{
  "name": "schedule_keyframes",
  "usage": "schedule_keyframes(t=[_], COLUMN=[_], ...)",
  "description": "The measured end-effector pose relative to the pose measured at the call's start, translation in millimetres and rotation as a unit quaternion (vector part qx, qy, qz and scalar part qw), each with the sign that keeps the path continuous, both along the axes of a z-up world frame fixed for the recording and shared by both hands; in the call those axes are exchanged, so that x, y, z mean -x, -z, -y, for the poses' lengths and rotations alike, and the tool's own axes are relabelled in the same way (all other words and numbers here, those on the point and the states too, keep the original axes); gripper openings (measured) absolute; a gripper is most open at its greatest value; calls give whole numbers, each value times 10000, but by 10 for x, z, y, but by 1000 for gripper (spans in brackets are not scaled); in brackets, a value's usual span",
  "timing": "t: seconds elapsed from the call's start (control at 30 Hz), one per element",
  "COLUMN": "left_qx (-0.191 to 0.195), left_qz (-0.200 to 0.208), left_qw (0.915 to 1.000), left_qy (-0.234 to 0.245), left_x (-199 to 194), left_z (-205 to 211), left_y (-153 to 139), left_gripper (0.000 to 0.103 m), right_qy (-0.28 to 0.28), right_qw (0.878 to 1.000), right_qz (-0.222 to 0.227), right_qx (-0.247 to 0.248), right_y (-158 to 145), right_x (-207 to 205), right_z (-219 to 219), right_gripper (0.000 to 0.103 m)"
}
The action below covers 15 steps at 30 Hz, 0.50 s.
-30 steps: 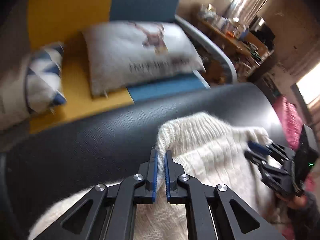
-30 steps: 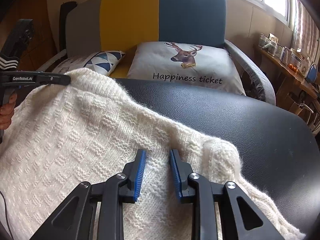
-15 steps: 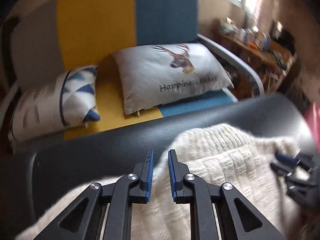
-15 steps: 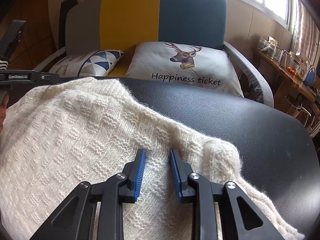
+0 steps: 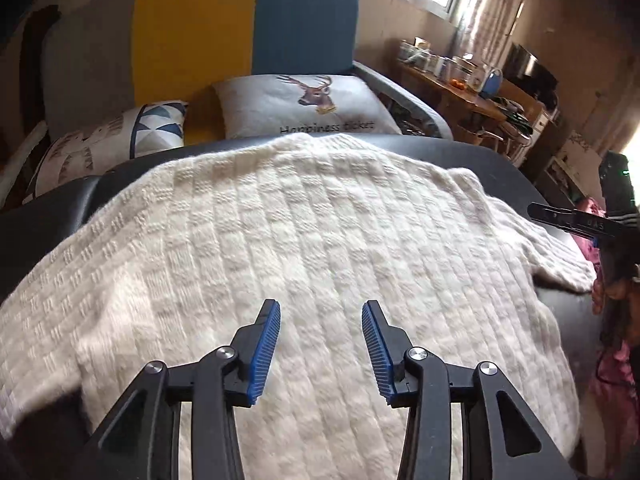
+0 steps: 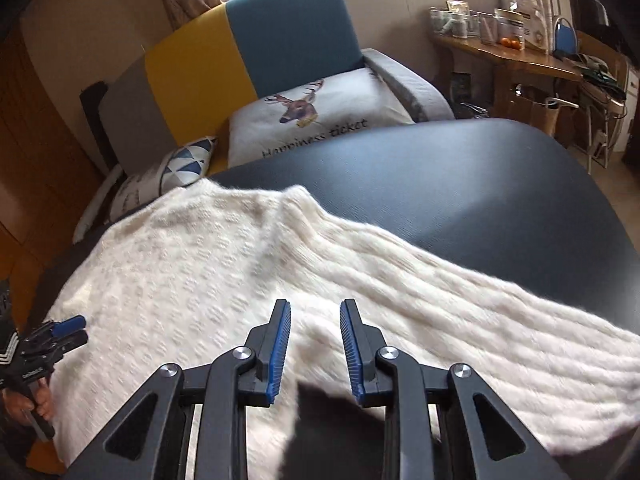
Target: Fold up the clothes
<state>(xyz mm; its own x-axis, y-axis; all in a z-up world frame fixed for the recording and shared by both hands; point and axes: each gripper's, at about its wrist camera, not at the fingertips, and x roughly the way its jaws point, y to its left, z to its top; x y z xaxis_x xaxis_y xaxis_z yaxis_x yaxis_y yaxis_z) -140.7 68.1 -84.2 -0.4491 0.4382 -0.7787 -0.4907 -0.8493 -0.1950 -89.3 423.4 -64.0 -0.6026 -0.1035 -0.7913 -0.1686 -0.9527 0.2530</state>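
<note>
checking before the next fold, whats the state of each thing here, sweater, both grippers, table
white sweater: spread flat on the table, one sleeve stretched out sideways, not held
left gripper: jaws opening, nothing between them
right gripper: open, above the sweater, nothing gripped
black table: partly covered by the sweater

Deer cushion [image 6: 320, 116]: printed line reads "Happiness ticket", set below the deer head; partly hidden in the left wrist view. Lettering on the two tongs' bodies is too small and blurred to read.
</note>
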Motion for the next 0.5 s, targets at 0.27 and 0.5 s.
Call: schedule_keyframes(t=[0.27,0.5], left_qx=[786,749], left_qz=[-130,-19], left_qw=[9953,9966], left_qy=[547,336], left_x=[-610,-614], left_z=[-88,3], left_y=[277,293], left_gripper=[45,47], right_qy=[386,457], right_qw=[9945,9973], right_qz=[620,510], right_qx=[-746,-257], right_y=[451,348], right_x=[-41,-173], right_z=[-190,-280], right_gripper=[23,26])
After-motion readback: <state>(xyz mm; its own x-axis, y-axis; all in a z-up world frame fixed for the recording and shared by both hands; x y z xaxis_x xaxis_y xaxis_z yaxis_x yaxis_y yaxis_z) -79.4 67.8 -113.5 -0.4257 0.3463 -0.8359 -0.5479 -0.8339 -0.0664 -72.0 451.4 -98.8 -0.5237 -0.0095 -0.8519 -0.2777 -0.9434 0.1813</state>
